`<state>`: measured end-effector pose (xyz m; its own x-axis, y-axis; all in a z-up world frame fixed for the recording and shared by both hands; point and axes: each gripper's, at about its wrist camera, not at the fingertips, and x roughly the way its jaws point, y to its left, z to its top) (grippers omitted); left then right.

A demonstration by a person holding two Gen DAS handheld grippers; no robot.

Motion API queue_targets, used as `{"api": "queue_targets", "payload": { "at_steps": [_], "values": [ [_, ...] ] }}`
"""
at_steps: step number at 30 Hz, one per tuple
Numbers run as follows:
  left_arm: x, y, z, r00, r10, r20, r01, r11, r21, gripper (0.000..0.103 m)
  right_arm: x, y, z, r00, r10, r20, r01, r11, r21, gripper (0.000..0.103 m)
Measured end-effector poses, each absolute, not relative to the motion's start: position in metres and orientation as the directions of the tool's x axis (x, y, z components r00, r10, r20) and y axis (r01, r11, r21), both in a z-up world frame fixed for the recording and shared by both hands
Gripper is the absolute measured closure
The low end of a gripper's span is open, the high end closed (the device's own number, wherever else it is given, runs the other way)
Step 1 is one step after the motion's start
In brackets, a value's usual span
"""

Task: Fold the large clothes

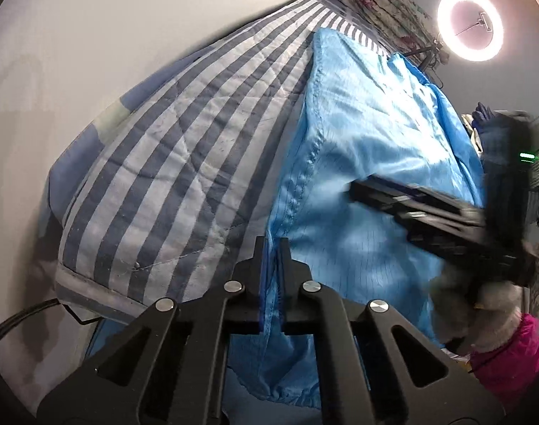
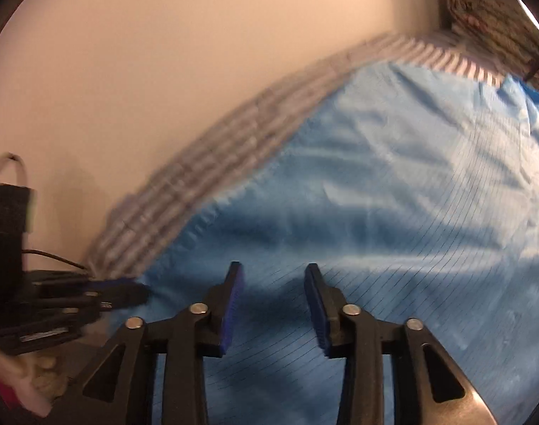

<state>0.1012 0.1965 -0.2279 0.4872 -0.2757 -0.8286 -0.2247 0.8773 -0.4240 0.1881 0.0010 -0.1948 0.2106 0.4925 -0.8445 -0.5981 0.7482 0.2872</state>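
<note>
Slippage is the main risk: the left gripper (image 1: 271, 248) pinches only a thin seam edge of the blue garment (image 1: 368, 134), so a sharp pull could free the slick cloth and spoil the fold. The garment lies spread over the striped quilt (image 1: 156, 141) on the bed. The right gripper (image 2: 273, 283) hovers just above it, fingers half spread, nothing between them; closing too shallow could miss the cloth.
</note>
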Motion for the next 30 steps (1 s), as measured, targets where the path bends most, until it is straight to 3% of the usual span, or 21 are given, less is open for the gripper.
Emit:
{"api": "queue_targets", "payload": {
  "at_steps": [2, 5, 6, 7, 9, 11, 13, 17, 23, 30],
  "values": [
    [0.100, 0.194, -0.222, 0.499, -0.274, -0.822, -0.210, 0.882, -0.422, 0.102, 0.190, 0.000, -0.193, 0.212, 0.507, -0.835, -0.591, 0.747, 0.304, 0.052],
    [0.098, 0.194, -0.217, 0.514, -0.221, -0.829, -0.220, 0.900, -0.376, 0.102, 0.191, -0.003, -0.191, 0.195, 0.512, -0.836, -0.563, 0.756, 0.332, 0.051],
    [0.099, 0.196, -0.220, 0.498, -0.225, -0.838, -0.233, 0.896, -0.379, 0.093, 0.191, -0.004, -0.188, 0.198, 0.515, -0.834, -0.562, 0.756, 0.334, 0.052],
    [0.101, 0.198, -0.225, 0.478, -0.252, -0.841, -0.238, 0.885, -0.400, 0.074, 0.190, -0.008, -0.184, 0.215, 0.521, -0.826, -0.560, 0.759, 0.332, 0.052],
    [0.103, 0.200, -0.233, 0.462, -0.285, -0.840, -0.242, 0.871, -0.428, 0.062, 0.195, -0.015, -0.182, 0.217, 0.527, -0.821, -0.546, 0.763, 0.346, 0.051],
    [0.106, 0.196, -0.235, 0.466, -0.262, -0.845, -0.226, 0.888, -0.400, 0.063, 0.202, -0.021, -0.188, 0.187, 0.534, -0.825, -0.514, 0.768, 0.381, 0.051],
    [0.109, 0.189, -0.235, 0.457, -0.256, -0.852, -0.202, 0.903, -0.379, 0.103, 0.207, -0.024, -0.195, 0.163, 0.546, -0.822, -0.498, 0.765, 0.409, 0.050],
    [0.106, 0.179, -0.226, 0.486, -0.284, -0.827, -0.175, 0.895, -0.410, 0.103, 0.214, -0.019, -0.192, 0.124, 0.568, -0.814, -0.475, 0.754, 0.454, 0.034],
    [0.101, 0.158, -0.201, 0.529, -0.246, -0.813, -0.111, 0.929, -0.353, 0.103, 0.238, 0.003, -0.172, 0.088, 0.566, -0.819, -0.432, 0.763, 0.481, 0.034],
    [0.105, 0.146, -0.199, 0.529, -0.229, -0.817, -0.093, 0.942, -0.324, 0.103, 0.253, 0.052, -0.176, 0.085, 0.402, -0.912, -0.448, 0.832, 0.326, 0.040]
  ]
}}
